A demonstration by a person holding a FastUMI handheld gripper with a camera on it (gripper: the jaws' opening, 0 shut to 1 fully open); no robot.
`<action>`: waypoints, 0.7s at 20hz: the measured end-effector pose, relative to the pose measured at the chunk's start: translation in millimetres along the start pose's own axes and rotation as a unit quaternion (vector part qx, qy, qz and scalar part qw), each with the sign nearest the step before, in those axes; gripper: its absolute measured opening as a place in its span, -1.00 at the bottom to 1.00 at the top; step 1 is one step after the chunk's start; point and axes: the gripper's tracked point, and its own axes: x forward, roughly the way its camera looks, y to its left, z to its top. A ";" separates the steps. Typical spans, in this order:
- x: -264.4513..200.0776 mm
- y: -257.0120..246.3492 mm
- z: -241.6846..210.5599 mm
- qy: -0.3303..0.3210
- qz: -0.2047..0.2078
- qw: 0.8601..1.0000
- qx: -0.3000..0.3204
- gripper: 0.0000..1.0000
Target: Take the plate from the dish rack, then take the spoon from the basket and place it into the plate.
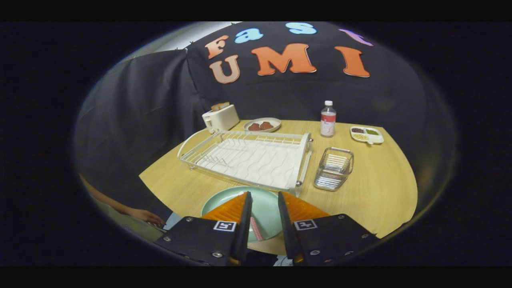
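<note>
— What do the tongs [264,198] look like up close?

— Two flat blades taper toward the tips, each on a dark boxy mount. Each mount carries a small square black-and-white marker near its inner edge, and round silver screws dot the corners.

— Anything of the person?

— A bare hand [149,217] and forearm by the tabletop's near left corner; no sleeve shows.

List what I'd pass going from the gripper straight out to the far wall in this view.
Gripper, open over a green plate with a spoon lying in it → white dish rack → small plate of food → black cloth wall.
</note>
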 end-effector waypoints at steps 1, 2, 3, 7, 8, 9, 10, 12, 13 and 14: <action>-6.0 -5.0 20.3 -0.022 -0.007 1.000 0.004 -0.14; -10.2 -9.8 40.6 -0.044 -0.014 0.999 0.008 -0.10; -17.5 -15.5 59.1 -0.063 -0.025 0.998 0.010 -0.03; -50.2 -37.4 138.5 -0.159 -0.062 0.985 0.022 0.30; -59.9 -43.4 155.2 -0.182 -0.072 0.980 0.026 0.36; -69.9 -50.1 173.5 -0.206 -0.083 0.975 0.027 0.49; -78.8 -56.3 188.3 -0.230 -0.094 0.968 0.028 0.55; -97.3 -69.5 210.7 -0.267 -0.115 0.956 0.022 0.69; -104.7 -77.3 217.8 -0.278 -0.128 0.952 0.018 0.77; -112.1 -85.8 224.5 -0.287 -0.144 0.947 0.014 0.80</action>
